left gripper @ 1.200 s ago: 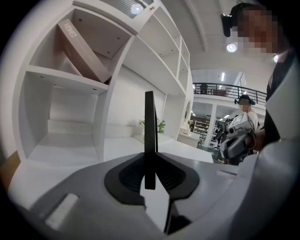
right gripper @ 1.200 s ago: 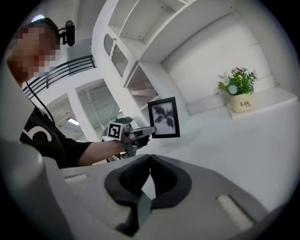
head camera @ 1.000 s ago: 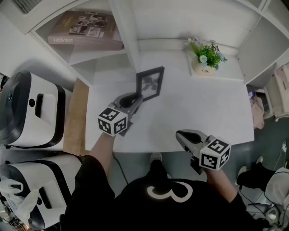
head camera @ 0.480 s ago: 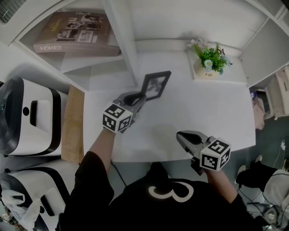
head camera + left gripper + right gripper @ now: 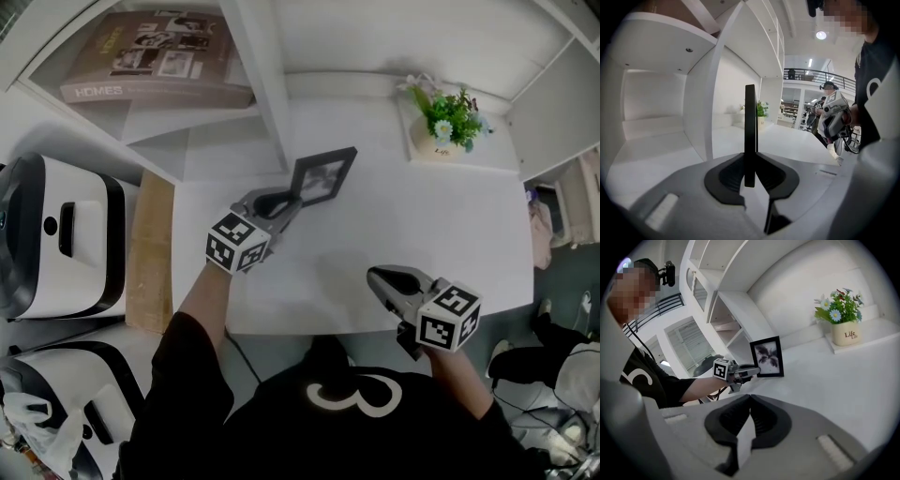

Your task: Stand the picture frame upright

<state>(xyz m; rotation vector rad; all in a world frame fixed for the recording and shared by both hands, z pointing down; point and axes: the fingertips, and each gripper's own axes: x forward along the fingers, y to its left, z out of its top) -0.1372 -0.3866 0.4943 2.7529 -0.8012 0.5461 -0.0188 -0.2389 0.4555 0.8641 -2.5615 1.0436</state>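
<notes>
The black picture frame (image 5: 322, 178) stands upright on the white table (image 5: 422, 225), its flower print facing the front in the right gripper view (image 5: 767, 356). My left gripper (image 5: 284, 201) is shut on the frame's lower left edge. In the left gripper view the frame (image 5: 750, 126) shows edge-on, pinched between the dark pads of the left gripper (image 5: 750, 174). My right gripper (image 5: 377, 277) hovers near the table's front edge, shut with nothing in it; its jaws (image 5: 749, 401) meet tip to tip. The left gripper (image 5: 746, 372) is also visible beside the frame.
A potted plant (image 5: 450, 117) sits on a low ledge at the back right. A white shelf divider (image 5: 267, 94) rises just behind the frame, with a book (image 5: 159, 56) lying in the left compartment. White machines (image 5: 56, 234) and a wooden board (image 5: 150, 244) stand left of the table.
The left gripper and the frame have shifted slightly right and back, the frame leaning a bit more in the head view. The right gripper has stayed put.
</notes>
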